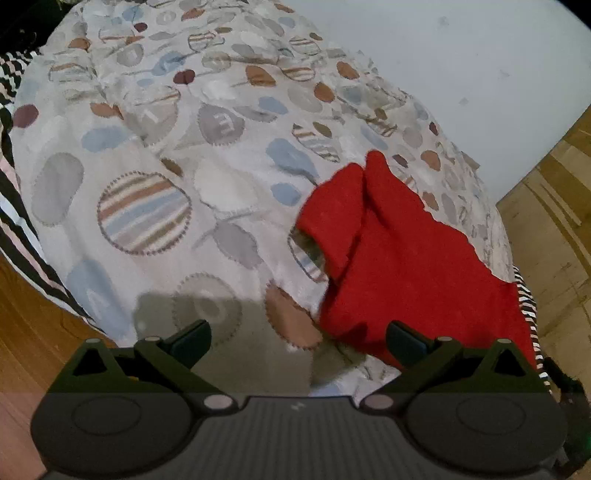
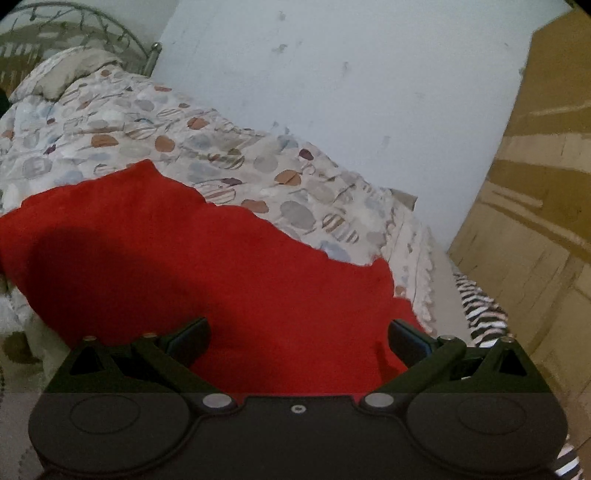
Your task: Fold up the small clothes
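Note:
A small red garment point(image 1: 402, 258) lies on a bed's patterned quilt point(image 1: 166, 155), partly folded, with two narrow ends pointing away at the top. In the left wrist view my left gripper point(image 1: 297, 341) is open over the quilt, its right finger beside the garment's near edge, nothing between the fingers. In the right wrist view the same red garment point(image 2: 184, 266) fills the middle, spread out with a wavy far edge. My right gripper point(image 2: 299, 336) is open just above it, both fingers wide apart over the red cloth.
The quilt point(image 2: 221, 155) with round grey, blue and brown patches covers the bed. A pale wall point(image 2: 351, 92) runs along the far side. A black-and-white striped sheet point(image 1: 528, 306) shows at the bed edge. Wooden floor point(image 1: 554, 206) lies on the right. A metal bedhead point(image 2: 92, 22) stands far left.

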{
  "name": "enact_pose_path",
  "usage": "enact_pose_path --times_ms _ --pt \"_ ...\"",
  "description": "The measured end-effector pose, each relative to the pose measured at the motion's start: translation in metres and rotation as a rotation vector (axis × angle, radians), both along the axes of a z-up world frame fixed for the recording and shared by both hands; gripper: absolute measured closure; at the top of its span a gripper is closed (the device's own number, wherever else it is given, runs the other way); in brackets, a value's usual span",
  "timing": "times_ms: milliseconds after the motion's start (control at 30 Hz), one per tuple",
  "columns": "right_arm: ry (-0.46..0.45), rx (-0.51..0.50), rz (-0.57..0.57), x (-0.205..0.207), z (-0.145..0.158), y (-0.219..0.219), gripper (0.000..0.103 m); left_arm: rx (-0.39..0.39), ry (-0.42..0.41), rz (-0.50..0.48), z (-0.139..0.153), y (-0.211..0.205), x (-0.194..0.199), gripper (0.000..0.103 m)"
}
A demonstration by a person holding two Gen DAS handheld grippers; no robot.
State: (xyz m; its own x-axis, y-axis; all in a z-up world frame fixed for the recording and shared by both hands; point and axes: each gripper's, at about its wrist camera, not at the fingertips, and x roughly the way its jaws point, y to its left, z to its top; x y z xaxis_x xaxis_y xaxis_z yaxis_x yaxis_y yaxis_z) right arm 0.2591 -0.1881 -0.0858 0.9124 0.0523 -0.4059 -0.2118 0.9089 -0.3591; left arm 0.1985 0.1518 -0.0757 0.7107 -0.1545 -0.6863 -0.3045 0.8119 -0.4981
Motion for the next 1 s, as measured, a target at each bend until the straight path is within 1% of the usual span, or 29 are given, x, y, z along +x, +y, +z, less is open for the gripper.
enact_pose_path --times_ms 67,133,200,267,300,367,433,467,533,600,633,667,833,1000 --pt "-0.008 0.014 -0.014 -0.003 -0.003 0.000 0.000 -0.001 -0.001 -0.008 0.000 -0.004 0.000 0.000" --pt "-0.030 0.005 -0.021 -0.006 -0.003 0.002 0.000 0.009 0.001 -0.016 0.001 -0.008 0.001 0.000" --pt "-0.085 0.010 -0.015 -0.012 0.003 0.004 0.000 0.015 0.002 -0.018 0.002 -0.010 0.003 0.000" --pt "-0.122 0.041 0.016 -0.013 0.009 0.007 0.000 0.015 0.007 -0.020 0.002 -0.012 0.005 0.000" --pt "-0.119 0.048 0.032 -0.012 0.010 0.010 0.000 0.015 0.006 -0.022 0.002 -0.013 0.005 0.000" --pt "-0.099 0.023 0.050 -0.004 0.007 0.019 0.000 0.016 0.004 -0.024 0.003 -0.015 0.006 0.000" --pt "-0.075 -0.016 0.052 0.003 -0.004 0.029 0.000 0.023 0.009 -0.027 0.002 -0.016 0.006 0.000" --pt "-0.062 -0.018 0.054 0.008 -0.011 0.031 0.000 0.027 0.014 -0.027 0.001 -0.017 0.007 0.000" --pt "-0.038 0.032 0.050 0.014 -0.022 0.030 0.000 0.030 0.024 -0.024 -0.001 -0.017 0.008 0.000" --pt "-0.022 0.127 0.046 0.018 -0.029 0.018 0.000 0.028 0.031 -0.020 -0.004 -0.017 0.010 0.000" --pt "-0.016 0.159 0.047 0.018 -0.030 0.014 0.000 0.027 0.030 -0.019 -0.004 -0.017 0.010 0.000" --pt "-0.014 0.183 0.050 0.018 -0.032 0.011 0.000 0.028 0.026 -0.020 -0.006 -0.018 0.012 0.000" --pt "-0.042 0.187 0.052 0.013 -0.036 0.012 0.000 0.037 -0.047 -0.055 -0.005 -0.021 0.020 0.000" --pt "-0.056 0.199 0.054 0.012 -0.038 0.010 0.000 0.135 -0.112 -0.072 0.006 -0.025 0.047 0.000"
